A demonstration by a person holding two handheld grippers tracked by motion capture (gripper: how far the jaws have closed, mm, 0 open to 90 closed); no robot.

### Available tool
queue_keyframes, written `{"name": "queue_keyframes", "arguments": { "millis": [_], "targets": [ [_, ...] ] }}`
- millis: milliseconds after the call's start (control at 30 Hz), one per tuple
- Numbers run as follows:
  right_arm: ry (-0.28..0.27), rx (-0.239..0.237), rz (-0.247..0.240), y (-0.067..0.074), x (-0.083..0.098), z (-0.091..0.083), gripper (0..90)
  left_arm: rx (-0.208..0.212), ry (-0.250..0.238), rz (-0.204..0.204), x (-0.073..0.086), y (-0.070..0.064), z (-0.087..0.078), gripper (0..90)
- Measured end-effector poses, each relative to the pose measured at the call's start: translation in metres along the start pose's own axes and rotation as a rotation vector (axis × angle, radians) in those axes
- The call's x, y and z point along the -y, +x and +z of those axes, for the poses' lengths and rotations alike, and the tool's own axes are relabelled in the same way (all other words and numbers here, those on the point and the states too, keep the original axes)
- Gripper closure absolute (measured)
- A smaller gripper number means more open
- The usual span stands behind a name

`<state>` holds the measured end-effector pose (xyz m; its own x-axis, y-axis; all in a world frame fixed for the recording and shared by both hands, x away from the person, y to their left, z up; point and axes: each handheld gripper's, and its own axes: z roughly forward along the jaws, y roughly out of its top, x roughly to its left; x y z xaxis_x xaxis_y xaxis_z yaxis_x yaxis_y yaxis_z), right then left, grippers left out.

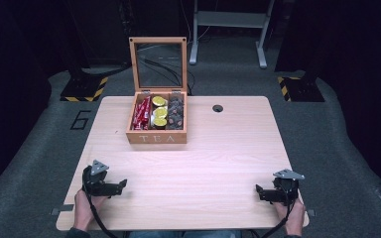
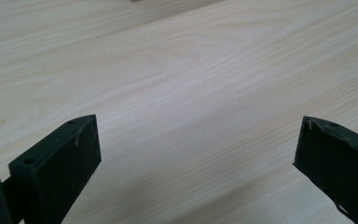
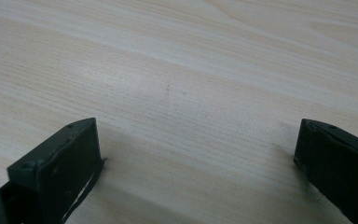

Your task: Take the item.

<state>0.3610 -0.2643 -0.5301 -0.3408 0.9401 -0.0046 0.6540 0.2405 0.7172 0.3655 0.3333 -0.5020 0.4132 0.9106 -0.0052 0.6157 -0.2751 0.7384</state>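
A wooden tea box [image 1: 157, 136] marked TEA stands at the table's far middle, its glass lid [image 1: 158, 63] propped upright. Inside lie red packets [image 1: 142, 113] on the left, yellow-green packets [image 1: 158, 111] in the middle and dark packets [image 1: 175, 112] on the right. My left gripper [image 1: 123, 184] rests on the near left of the table, held by a hand, jaws wide open over bare wood [image 2: 196, 126]. My right gripper [image 1: 258, 191] rests on the near right, also held by a hand, its jaws wide open with nothing between them [image 3: 196, 126].
The light wooden table [image 1: 198, 163] has a round cable hole [image 1: 218, 108] at the far right. Both grippers' cables trail off the near edge. Grey floor surrounds the table, with black stands on hazard-striped bases [image 1: 84, 89] at the far corners and a white frame [image 1: 228, 29] behind.
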Motion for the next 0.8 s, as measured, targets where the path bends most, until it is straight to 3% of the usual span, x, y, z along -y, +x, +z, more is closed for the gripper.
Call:
{"name": "queue_keyframes", "arguments": {
  "millis": [333,667,800],
  "targets": [
    [0.000,0.000,-0.002,0.000,0.000,0.000,0.0,0.031,-0.018,0.050,-0.028,-0.012,-0.001,0.2],
    [-0.001,0.000,0.000,0.000,0.000,0.000,0.0,0.068,-0.037,0.035,-0.049,-0.013,0.003,0.2],
    [-0.001,-0.001,0.000,0.000,0.000,0.000,0.0,0.081,-0.033,0.051,-0.058,-0.015,0.008,0.3]
  ]
}}
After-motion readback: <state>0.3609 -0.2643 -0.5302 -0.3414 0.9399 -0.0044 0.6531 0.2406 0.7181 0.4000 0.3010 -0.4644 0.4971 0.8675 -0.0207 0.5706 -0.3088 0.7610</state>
